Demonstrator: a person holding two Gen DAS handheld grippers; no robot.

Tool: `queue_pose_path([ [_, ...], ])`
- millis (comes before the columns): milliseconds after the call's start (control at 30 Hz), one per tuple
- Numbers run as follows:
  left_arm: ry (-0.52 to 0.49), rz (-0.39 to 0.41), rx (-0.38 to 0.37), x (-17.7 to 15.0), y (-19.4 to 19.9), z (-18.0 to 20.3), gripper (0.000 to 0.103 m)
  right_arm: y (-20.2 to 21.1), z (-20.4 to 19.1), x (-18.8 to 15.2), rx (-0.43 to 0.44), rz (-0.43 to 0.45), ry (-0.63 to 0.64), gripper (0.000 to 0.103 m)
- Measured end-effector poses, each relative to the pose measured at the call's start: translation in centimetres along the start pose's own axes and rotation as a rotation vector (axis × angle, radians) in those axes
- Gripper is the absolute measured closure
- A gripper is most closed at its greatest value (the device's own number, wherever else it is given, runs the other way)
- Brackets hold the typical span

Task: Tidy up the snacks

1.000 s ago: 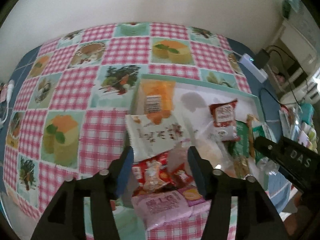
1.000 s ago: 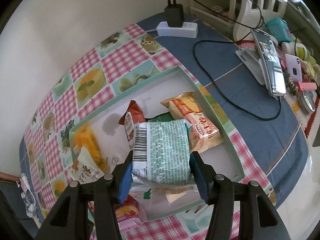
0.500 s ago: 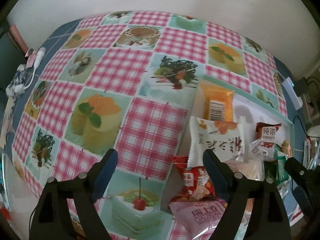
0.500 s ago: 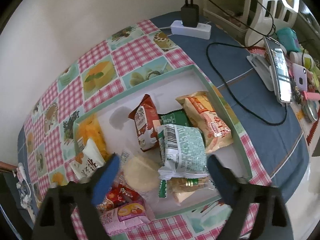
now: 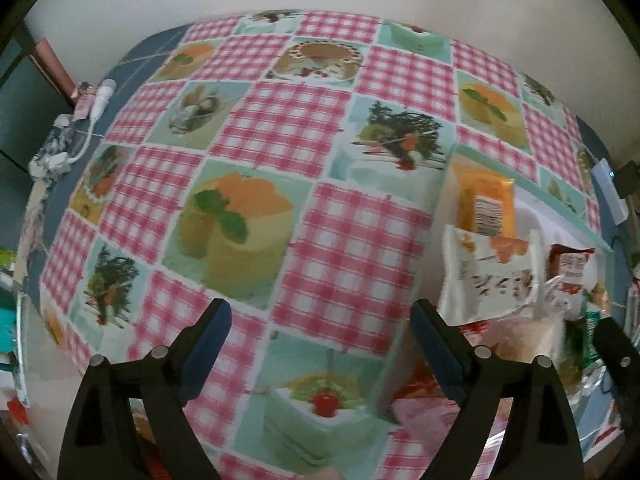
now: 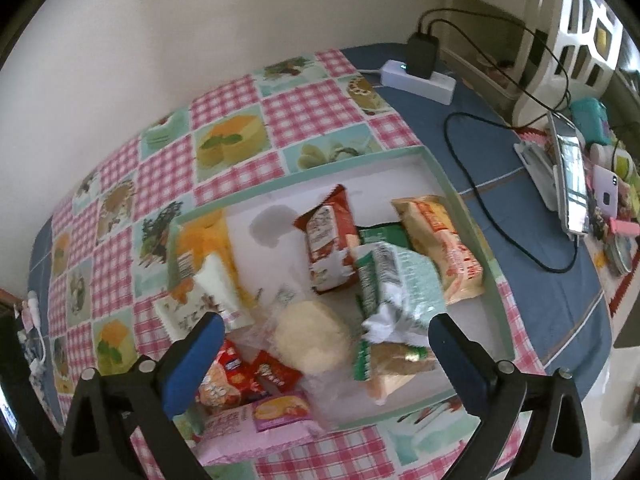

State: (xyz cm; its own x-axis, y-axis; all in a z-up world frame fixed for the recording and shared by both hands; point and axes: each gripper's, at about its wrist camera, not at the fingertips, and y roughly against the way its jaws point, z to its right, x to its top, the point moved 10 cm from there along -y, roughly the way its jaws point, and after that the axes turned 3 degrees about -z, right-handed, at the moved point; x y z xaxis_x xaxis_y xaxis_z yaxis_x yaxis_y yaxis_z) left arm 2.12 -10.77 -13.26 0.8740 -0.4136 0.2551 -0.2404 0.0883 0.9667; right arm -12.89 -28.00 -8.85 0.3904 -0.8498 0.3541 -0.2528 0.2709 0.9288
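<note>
A mint-rimmed white tray (image 6: 304,178) holds several snack packs. Among them are a green-and-white packet (image 6: 400,280), a red-brown one (image 6: 328,236) and an orange-yellow one (image 6: 440,236). A round pale cake in clear wrap (image 6: 312,336) lies there too. My right gripper (image 6: 325,320) hovers above these, its jaws opening wide and touching nothing. A pink pack (image 6: 260,428) lies across the tray's near edge. My left gripper (image 5: 320,312) hangs over bare checked tablecloth (image 5: 280,140), jaws opening with nothing between them. An orange pack (image 5: 484,200) and a white packet (image 5: 488,280) lie to its right.
Right of the tray, on blue cloth, are a white power strip (image 6: 420,76) with a black charger, trailing black cables (image 6: 480,200) and a phone on a stand (image 6: 572,176). Small clutter fills the far right edge. A white cable (image 5: 92,112) lies at the table's left edge.
The right gripper let go of the green-and-white packet, which now lies in the tray, and its jaws spread wide. The left gripper widened and swung left from the snacks to the bare tablecloth.
</note>
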Motion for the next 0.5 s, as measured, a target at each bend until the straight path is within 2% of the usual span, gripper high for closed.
queue_pose_path([
  [133, -0.039, 0.035, 0.084, -0.2, 0.3, -2.3, 0.012, 0.8, -1.0, -0.9, -0.016, 0.034, 0.036, 0.0],
  [233, -0.063, 0.07, 0.118, -0.3, 0.9, -3.9, 0.012, 1.3, -1.2, -1.8, -0.005, 0.05, 0.039, 0.0],
  [400, -0.109, 0.14, 0.136, -0.9, 2.4, -4.9, 0.012, 2.3, -0.8, -3.2, -0.009, 0.095, 0.041, 0.0],
  [500, -0.14, 0.155, 0.109, -1.9, 3.1, -4.9, 0.012, 2.8, -0.4, -4.0, -0.01, 0.11, 0.044, 0.0],
])
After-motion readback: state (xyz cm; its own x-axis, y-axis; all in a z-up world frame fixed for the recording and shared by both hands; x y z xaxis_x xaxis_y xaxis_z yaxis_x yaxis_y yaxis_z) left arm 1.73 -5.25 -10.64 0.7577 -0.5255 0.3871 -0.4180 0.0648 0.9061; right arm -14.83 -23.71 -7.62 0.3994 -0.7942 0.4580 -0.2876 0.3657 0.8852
